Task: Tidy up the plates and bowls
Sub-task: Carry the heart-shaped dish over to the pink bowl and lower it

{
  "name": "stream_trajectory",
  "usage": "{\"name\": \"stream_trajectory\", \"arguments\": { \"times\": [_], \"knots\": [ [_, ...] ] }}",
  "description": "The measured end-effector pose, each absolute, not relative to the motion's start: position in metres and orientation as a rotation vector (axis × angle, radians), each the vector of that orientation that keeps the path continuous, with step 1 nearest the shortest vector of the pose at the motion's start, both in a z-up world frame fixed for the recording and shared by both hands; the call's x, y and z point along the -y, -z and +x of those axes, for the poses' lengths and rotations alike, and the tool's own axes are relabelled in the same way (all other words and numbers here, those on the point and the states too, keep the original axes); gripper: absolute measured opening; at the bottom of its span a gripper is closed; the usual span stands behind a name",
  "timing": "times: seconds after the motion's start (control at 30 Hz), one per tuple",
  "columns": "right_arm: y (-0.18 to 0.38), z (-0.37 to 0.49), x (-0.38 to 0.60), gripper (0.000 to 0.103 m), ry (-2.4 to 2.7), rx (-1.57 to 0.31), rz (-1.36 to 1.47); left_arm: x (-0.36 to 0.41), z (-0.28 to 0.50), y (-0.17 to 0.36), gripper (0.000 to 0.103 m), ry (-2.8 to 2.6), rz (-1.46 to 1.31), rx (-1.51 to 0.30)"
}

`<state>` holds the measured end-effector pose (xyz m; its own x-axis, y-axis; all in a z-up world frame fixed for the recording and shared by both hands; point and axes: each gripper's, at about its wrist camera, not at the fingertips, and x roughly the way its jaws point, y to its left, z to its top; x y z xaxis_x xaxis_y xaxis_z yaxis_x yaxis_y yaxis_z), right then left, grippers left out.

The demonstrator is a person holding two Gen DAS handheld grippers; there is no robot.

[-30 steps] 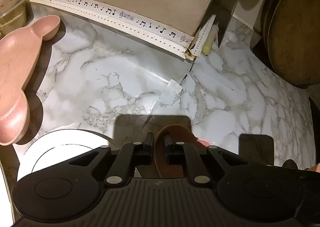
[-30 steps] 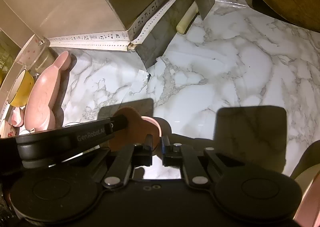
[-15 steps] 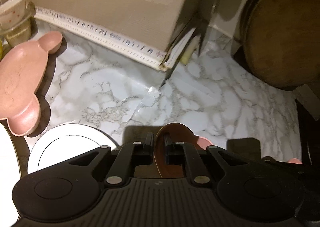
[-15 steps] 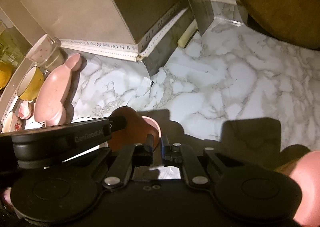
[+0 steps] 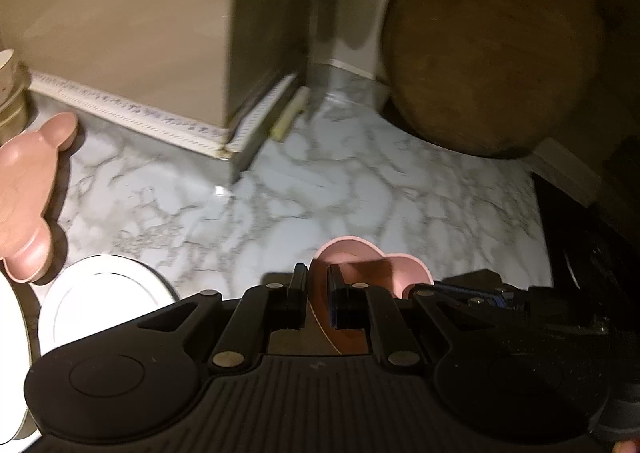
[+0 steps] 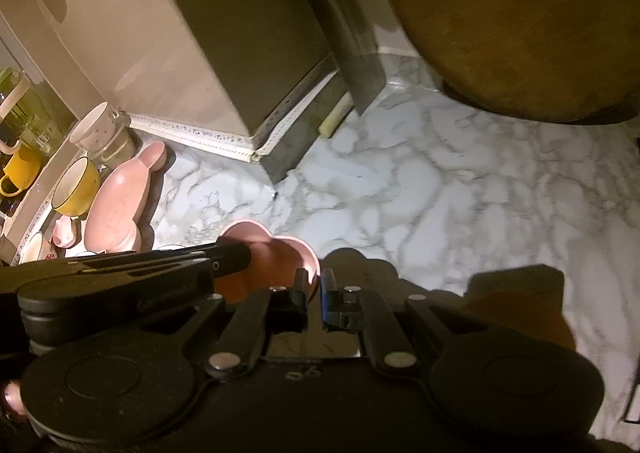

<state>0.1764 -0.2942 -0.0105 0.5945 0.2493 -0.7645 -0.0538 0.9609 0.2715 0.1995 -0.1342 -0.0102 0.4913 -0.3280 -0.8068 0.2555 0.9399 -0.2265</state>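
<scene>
Pink lobed bowl (image 5: pixel 374 265): held above the marble counter (image 5: pixel 280 197), over its near-middle part; its rim has rounded lobes, and its inside looks pale pink where lit and brown in shadow.
Left gripper (image 5: pixel 318 293): clenched on the near wall of the pink lobed bowl, with one finger outside the wall and one inside.
Right gripper (image 6: pixel 314 287): fingers closed to a narrow slit around the right rim of the same bowl (image 6: pixel 276 253); the left gripper's body crosses the bowl from the left in this view.
Bear-shaped pink plate (image 6: pixel 120 201): lies on the counter toward its left edge, ears pointing to the back.
White plate (image 5: pixel 100 301): flat on the counter near the front-left corner, just in front of the bear-shaped pink plate (image 5: pixel 28 193).
Yellow bowl (image 6: pixel 76 189): on the counter's left edge, touching or just beside the bear-shaped plate.
Spotted white cup (image 6: pixel 90 129): sits tilted on a glass jar (image 6: pixel 116 145) at the back-left corner.
Cardboard box (image 5: pixel 132 25): stands at the back of the counter; a strip with small printed marks runs along its foot.
Round wooden board (image 5: pixel 492 45): leans upright at the back-right corner.
Sharpness: both views are slightly blurred.
</scene>
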Motion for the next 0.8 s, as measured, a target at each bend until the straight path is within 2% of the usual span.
{"name": "stream_trajectory", "arguments": {
  "times": [0.3, 0.8],
  "knots": [
    [0.004, 0.143, 0.340, 0.004, -0.131, -0.907, 0.230, 0.183, 0.170, 0.000, 0.010, 0.475, -0.011, -1.001],
    [0.025, 0.113, 0.405, 0.003, -0.043, -0.950, 0.273, 0.252, 0.148, 0.018, 0.010, 0.601, 0.110, -1.045]
  ]
}}
